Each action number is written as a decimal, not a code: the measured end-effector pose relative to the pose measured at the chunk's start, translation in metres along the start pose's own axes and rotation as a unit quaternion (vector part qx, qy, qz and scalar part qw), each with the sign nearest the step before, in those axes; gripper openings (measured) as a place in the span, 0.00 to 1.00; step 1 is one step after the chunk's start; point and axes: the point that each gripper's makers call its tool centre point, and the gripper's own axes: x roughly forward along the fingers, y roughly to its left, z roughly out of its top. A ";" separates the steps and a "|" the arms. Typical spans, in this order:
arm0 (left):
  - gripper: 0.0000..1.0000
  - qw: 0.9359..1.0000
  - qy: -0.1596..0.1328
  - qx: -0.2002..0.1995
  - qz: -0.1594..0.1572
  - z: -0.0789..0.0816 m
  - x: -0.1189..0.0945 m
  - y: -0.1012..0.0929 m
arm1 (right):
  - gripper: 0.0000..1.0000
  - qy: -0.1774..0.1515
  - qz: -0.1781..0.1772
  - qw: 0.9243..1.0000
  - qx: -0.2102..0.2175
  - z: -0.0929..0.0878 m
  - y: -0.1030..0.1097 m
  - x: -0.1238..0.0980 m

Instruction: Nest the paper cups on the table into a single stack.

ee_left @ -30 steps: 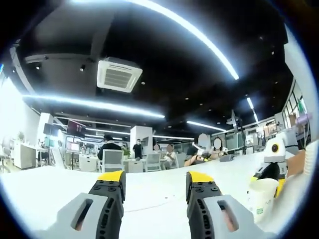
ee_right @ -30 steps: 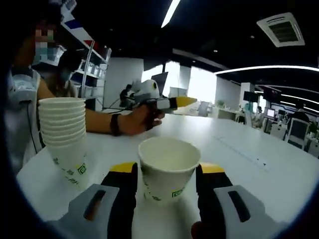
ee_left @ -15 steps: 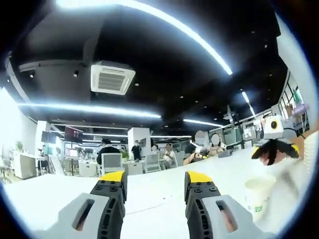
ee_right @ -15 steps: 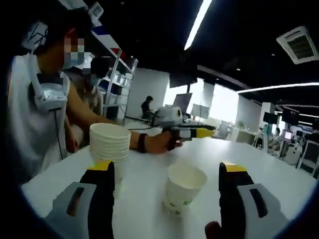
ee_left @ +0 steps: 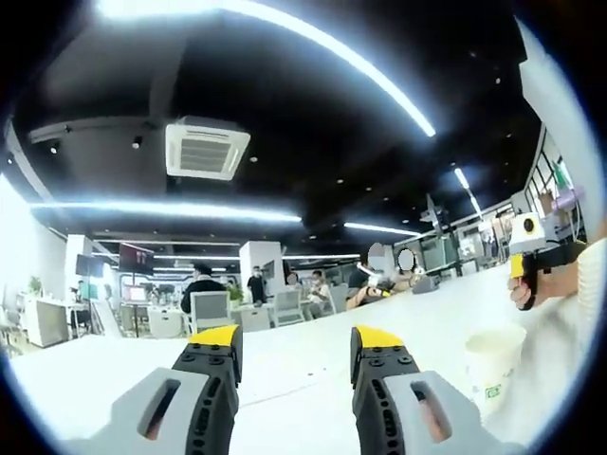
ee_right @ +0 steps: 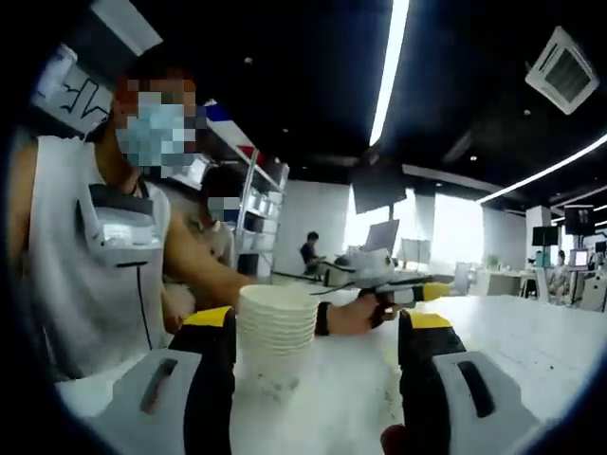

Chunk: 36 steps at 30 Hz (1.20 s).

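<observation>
A single white paper cup (ee_left: pixel 493 368) with a green mark stands upright on the white table (ee_left: pixel 104 365), to the right of my left gripper (ee_left: pixel 296 339). That gripper is open with nothing between its yellow-tipped jaws. A hand holds my right gripper (ee_left: pixel 534 258) above and behind the cup. In the right gripper view, a nested stack of paper cups (ee_right: pixel 277 325) stands on the table (ee_right: pixel 353 391) just ahead of my open right gripper (ee_right: pixel 321 320), close to its left jaw. Behind the stack, a hand holds the left gripper (ee_right: pixel 384 277).
A person in a white sleeveless top (ee_right: pixel 90 275) stands close at the left of the right gripper view, an arm reaching over the table. Farther off are seated people with chairs (ee_left: pixel 213 305) and shelving (ee_right: pixel 256 204). The table stretches away broad and flat.
My right gripper has drawn back from the single cup it straddled, opened wider and swung left to face the stack. The left gripper has barely moved.
</observation>
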 end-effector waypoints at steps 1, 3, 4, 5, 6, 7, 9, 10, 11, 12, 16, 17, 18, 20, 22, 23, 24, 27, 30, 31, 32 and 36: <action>0.49 1.000 -0.001 -0.001 0.000 0.000 0.000 0.000 | 0.70 0.006 0.006 1.000 0.005 -0.004 0.004 0.004; 0.49 1.000 -0.003 -0.003 -0.002 0.003 -0.001 -0.002 | 0.70 0.021 0.025 0.999 0.003 -0.015 0.014 0.017; 0.49 1.000 -0.003 -0.003 -0.004 0.003 -0.001 -0.003 | 0.70 0.033 0.037 0.999 0.008 -0.022 0.020 0.023; 0.49 1.000 -0.001 -0.002 -0.005 0.002 0.000 -0.003 | 0.70 0.039 0.048 0.998 0.012 -0.027 0.026 0.028; 0.49 1.000 0.000 -0.001 -0.006 0.001 0.001 -0.004 | 0.70 0.044 0.051 0.998 0.015 -0.031 0.029 0.034; 0.49 1.000 0.001 -0.001 -0.007 0.001 0.001 -0.006 | 0.71 0.059 0.046 0.997 0.014 -0.039 0.027 0.040; 0.49 1.000 0.000 -0.002 -0.009 0.002 0.001 -0.008 | 0.71 0.066 0.037 0.997 0.012 -0.045 0.022 0.047; 0.49 1.000 0.000 -0.002 -0.011 0.001 0.001 -0.009 | 0.71 0.069 0.036 0.997 0.014 -0.049 0.020 0.051; 0.49 1.000 0.000 -0.002 -0.011 0.001 0.002 -0.009 | 0.70 0.073 0.038 0.996 0.017 -0.052 0.020 0.054; 0.49 1.000 0.000 -0.002 -0.012 0.001 0.002 -0.009 | 0.69 0.078 0.041 0.996 0.020 -0.054 0.020 0.057; 0.48 1.000 0.000 -0.004 -0.014 0.001 0.002 -0.010 | 0.56 0.090 0.045 0.995 0.004 -0.058 0.023 0.060; 0.48 1.000 0.001 -0.003 -0.014 0.001 0.003 -0.011 | 0.56 0.091 0.042 0.995 0.003 -0.058 0.023 0.060; 0.48 1.000 0.001 -0.003 -0.014 0.000 0.003 -0.011 | 0.56 0.092 0.042 0.995 0.002 -0.058 0.023 0.059; 0.48 1.000 0.000 -0.004 -0.015 0.001 0.003 -0.011 | 0.56 0.090 0.047 0.995 0.006 -0.057 0.027 0.055; 0.48 1.000 0.000 -0.006 -0.015 0.002 0.001 -0.011 | 0.56 0.087 0.060 0.994 0.007 -0.056 0.034 0.052; 0.48 1.000 0.000 -0.007 -0.015 0.002 0.000 -0.011 | 0.56 0.085 0.069 0.994 0.008 -0.055 0.038 0.050; 0.48 1.000 -0.001 -0.006 -0.014 0.003 -0.003 -0.013 | 0.56 0.083 0.074 0.994 0.009 -0.055 0.039 0.050; 0.48 1.000 -0.004 -0.008 -0.013 0.004 -0.002 -0.014 | 0.56 0.081 0.085 0.993 0.011 -0.054 0.041 0.048; 0.48 1.000 -0.004 -0.009 -0.016 0.004 -0.004 -0.020 | 0.61 0.081 0.090 0.993 0.010 -0.053 0.041 0.047; 0.48 1.000 -0.002 -0.010 -0.017 0.004 -0.005 -0.023 | 0.71 0.077 0.101 0.991 0.031 -0.051 0.044 0.046; 0.48 1.000 -0.001 -0.009 -0.018 0.004 -0.005 -0.024 | 0.84 0.082 0.098 0.991 0.044 -0.052 0.042 0.044; 0.48 1.000 -0.006 -0.009 -0.020 0.008 -0.006 -0.026 | 0.78 0.090 0.093 0.991 0.034 -0.051 0.038 0.030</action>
